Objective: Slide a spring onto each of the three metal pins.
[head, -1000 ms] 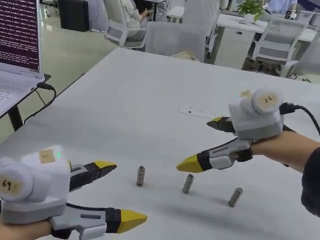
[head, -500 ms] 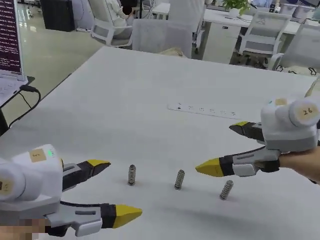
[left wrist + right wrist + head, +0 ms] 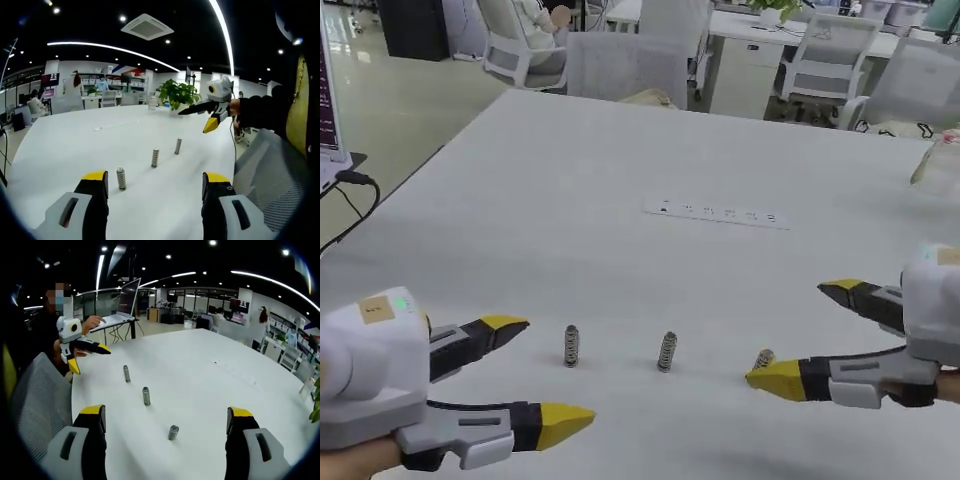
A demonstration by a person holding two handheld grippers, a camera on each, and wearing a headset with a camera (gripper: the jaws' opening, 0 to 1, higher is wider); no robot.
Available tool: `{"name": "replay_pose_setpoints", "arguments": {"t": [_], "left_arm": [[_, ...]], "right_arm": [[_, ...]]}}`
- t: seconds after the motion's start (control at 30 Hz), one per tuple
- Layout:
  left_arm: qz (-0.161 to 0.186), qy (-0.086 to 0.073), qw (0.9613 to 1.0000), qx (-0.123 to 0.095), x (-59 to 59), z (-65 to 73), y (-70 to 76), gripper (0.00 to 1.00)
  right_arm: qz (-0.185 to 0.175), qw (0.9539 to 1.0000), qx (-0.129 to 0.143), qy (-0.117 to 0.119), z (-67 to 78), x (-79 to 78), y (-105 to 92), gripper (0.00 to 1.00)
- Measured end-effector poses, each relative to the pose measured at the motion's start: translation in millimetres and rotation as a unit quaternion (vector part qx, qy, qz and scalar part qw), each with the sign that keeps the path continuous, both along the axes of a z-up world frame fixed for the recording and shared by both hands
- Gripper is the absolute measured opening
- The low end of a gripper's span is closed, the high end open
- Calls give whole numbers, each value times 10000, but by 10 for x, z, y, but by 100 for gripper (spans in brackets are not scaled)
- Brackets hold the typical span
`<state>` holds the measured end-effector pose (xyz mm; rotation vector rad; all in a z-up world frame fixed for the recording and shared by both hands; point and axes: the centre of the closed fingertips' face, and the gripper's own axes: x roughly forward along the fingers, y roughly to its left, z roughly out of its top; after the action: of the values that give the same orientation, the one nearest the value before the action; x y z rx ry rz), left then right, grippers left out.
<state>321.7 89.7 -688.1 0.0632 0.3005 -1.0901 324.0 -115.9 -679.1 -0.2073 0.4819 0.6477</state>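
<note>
Three short metal springs stand upright in a row on the white table (image 3: 620,250): a left spring (image 3: 571,345), a middle spring (image 3: 667,352) and a right spring (image 3: 764,358). Whatever is inside the coils is hidden. My left gripper (image 3: 548,370) is open, near the left spring, with nothing between its yellow tips. My right gripper (image 3: 790,333) is open too, and its near tip lies just beside the right spring. The left gripper view shows the left gripper (image 3: 155,177) facing the row, nearest spring (image 3: 120,178) first. In the right gripper view the right gripper (image 3: 166,411) faces the nearest spring (image 3: 173,432).
A flush power strip (image 3: 715,212) lies in the table beyond the springs. A laptop cable (image 3: 350,180) hangs off the left edge. Office chairs (image 3: 620,65) and desks stand behind the far edge. A clear bottle (image 3: 938,160) is at the far right.
My right gripper has drawn back to the right and nearer me, from the middle spring to beside the right spring. The head camera has shifted. My left gripper holds its place.
</note>
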Motion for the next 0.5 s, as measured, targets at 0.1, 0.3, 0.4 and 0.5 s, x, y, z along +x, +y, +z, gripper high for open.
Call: {"name": "replay_pose_setpoints", "arguments": {"t": [0.1, 0.3, 0.4, 0.5], "left_arm": [[-13, -4, 10000, -12, -11, 12, -10, 73], [-11, -1, 10000, -39, -23, 24, -18, 73], [-20, 14, 10000, -36, -32, 14, -22, 73], [-15, 29, 10000, -36, -37, 0, -21, 73]], "right_arm": [[-69, 10000, 57, -43, -14, -75, -25, 100], [-143, 9998, 154, -51, -95, -237, -56, 100], [-200, 9994, 265, -70, -144, -315, -59, 100], [-270, 9992, 280, 8, -272, -348, -118, 99]]}}
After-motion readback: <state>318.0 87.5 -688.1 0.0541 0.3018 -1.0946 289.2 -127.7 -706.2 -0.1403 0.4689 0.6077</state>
